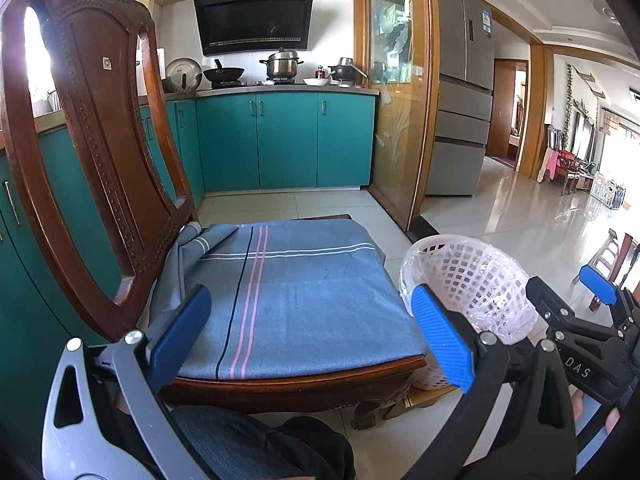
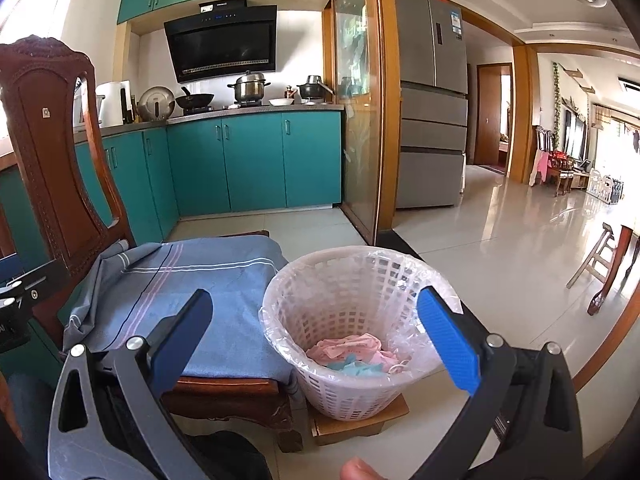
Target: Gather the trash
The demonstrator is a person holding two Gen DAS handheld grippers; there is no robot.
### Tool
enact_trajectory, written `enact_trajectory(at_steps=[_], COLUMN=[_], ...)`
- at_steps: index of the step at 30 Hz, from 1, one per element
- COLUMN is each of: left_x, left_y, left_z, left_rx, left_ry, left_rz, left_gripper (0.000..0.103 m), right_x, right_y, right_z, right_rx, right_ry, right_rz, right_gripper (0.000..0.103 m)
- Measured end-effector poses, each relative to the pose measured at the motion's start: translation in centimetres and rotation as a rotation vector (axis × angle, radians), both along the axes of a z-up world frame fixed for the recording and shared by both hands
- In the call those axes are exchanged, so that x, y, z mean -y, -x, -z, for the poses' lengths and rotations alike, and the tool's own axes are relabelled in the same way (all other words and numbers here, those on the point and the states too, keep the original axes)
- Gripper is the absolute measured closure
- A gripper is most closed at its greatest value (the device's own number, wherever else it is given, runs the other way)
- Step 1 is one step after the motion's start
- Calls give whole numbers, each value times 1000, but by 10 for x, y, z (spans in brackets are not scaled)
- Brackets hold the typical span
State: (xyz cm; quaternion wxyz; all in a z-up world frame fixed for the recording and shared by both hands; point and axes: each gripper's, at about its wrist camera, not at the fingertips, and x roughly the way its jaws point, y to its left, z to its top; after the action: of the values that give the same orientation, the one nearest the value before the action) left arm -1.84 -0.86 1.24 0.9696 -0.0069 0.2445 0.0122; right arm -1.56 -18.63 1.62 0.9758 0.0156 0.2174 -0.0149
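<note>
Beside chair, both tongs hanging apart, empty; basket trash looking soft, light, probably paper: pinch mid-wad.

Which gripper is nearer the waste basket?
Right. The right gripper hangs just above the waste basket; the left gripper is over the chair cushion beside it.

This is a home kitchen. Teal cabinets line the wall under a black range hood, with a steel pot and a wok on the stove below it. Right of the cabinets stands a grey refrigerator, and beyond that a tiled living room opens.
</note>
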Motion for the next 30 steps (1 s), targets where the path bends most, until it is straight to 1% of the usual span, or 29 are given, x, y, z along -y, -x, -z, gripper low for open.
enact_trajectory(at_steps=[16,30], left_x=[2,2], left_y=[-1,-9], left_z=[1,12], left_rx=[-11,-45], left_ry=[4,11], left_rz=[9,18], left_gripper=[3,3], right_x=[2,1], right_y=[0,-5], right_z=[0,6], right_rx=[-7,-26], right_ry=[6,2], right_rz=[4,-4], right_gripper=[3,3])
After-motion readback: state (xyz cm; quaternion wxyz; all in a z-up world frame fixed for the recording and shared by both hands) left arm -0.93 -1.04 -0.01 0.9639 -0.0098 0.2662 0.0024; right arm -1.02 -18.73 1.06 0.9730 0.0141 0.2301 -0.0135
